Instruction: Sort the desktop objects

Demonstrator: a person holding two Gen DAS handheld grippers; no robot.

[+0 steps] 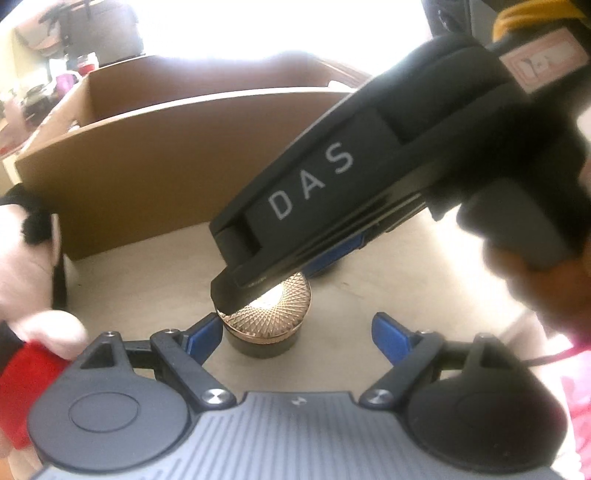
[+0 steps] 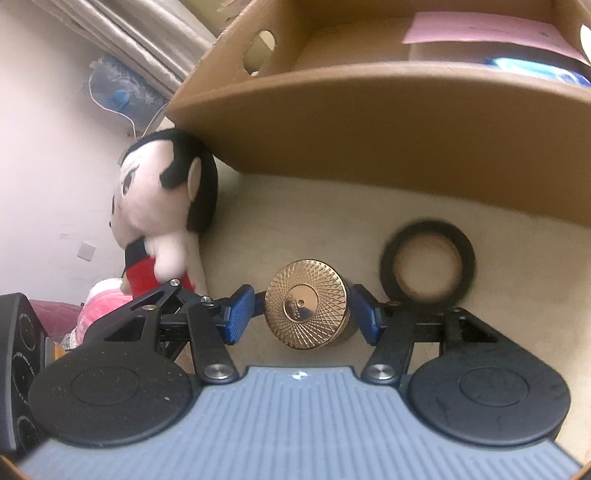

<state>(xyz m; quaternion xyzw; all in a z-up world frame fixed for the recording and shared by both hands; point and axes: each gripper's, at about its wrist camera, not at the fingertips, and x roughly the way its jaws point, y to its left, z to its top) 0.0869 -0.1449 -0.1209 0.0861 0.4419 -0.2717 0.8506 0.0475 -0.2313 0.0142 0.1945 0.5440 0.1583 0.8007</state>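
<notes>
A small dark jar with a patterned gold lid (image 2: 307, 308) stands on the beige desk. My right gripper (image 2: 303, 314) holds it, one blue pad (image 2: 240, 314) on each side of it. From the left wrist view the same jar (image 1: 267, 319) sits just ahead of my left gripper (image 1: 298, 334), which is open and empty, its blue fingertips (image 1: 205, 334) wide apart. The right gripper's black casing (image 1: 332, 177) reaches in from the upper right and covers part of the lid.
A cardboard box (image 2: 369, 129) stands behind the jar, with a pink sheet (image 2: 480, 26) inside. A plush doll (image 2: 166, 206) leans at its left end. A black tape ring (image 2: 428, 264) lies right of the jar. A hand (image 1: 535, 280) holds the right gripper.
</notes>
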